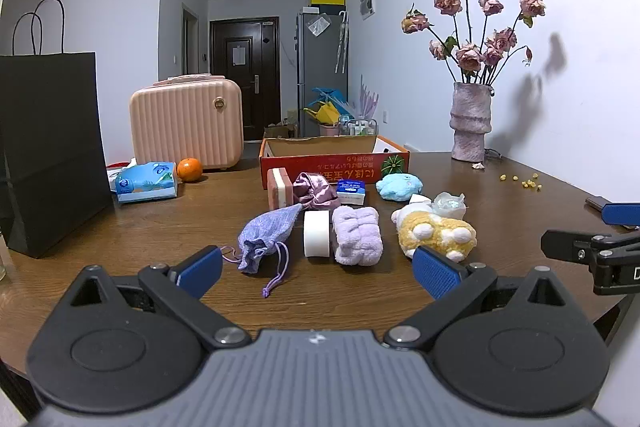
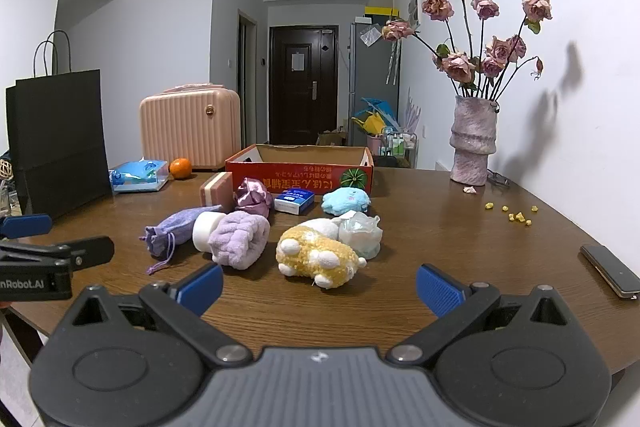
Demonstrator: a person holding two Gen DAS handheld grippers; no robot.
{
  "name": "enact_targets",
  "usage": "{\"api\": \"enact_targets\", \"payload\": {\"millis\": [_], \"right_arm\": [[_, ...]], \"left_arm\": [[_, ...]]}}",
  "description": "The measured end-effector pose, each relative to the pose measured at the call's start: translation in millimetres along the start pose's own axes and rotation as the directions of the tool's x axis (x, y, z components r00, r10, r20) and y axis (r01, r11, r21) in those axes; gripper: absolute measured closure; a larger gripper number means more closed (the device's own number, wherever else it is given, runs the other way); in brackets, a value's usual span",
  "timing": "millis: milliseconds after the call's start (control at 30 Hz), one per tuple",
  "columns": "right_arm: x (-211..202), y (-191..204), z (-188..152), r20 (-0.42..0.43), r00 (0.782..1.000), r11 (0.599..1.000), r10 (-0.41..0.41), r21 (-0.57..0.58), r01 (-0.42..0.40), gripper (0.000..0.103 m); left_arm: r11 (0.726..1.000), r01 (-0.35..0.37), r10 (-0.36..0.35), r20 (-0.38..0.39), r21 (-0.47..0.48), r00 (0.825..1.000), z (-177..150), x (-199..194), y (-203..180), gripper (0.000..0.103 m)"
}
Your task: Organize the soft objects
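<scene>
Two released grippers being held over the near edge of the table, ahead of a cluster of soft objects.

The left gripper (image 1: 318, 269) and the right gripper (image 2: 320, 287) are each being held with jaws spread wide and nothing between them, side by side above the wooden table (image 1: 500, 195). Just beyond them, toward the table's middle, a lilac drawstring pouch (image 1: 266, 237), a white sponge (image 1: 317, 233), a folded purple towel (image 1: 357, 235) and a yellow plush toy (image 2: 318, 255) are lying in a row. Behind these, a blue plush (image 2: 346, 201), a shiny mauve bag (image 1: 314, 191) and a pink block sponge (image 1: 279, 187) are resting against an open red cardboard box (image 2: 300, 167) toward the far edge. A vase of dried roses (image 2: 472, 143) is standing at the far right corner.
</scene>
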State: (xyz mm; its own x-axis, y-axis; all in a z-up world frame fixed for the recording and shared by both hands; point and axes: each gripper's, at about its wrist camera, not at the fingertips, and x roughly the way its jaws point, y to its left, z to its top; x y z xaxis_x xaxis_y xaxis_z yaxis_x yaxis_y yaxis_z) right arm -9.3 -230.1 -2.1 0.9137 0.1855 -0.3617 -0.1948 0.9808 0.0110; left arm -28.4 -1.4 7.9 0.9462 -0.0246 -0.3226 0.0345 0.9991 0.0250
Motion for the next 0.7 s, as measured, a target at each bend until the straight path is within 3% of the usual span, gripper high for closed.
{"api": "enact_targets", "payload": {"millis": [700], "right_arm": [[-4.3,1.2,-1.2,0.01,1.0,1.0,-0.002,-0.001,0.002,0.0]], "left_arm": [[1.0,0.001,-0.001,0.005,0.001,1.0,1.4,-4.6,-0.8,0.0]]}}
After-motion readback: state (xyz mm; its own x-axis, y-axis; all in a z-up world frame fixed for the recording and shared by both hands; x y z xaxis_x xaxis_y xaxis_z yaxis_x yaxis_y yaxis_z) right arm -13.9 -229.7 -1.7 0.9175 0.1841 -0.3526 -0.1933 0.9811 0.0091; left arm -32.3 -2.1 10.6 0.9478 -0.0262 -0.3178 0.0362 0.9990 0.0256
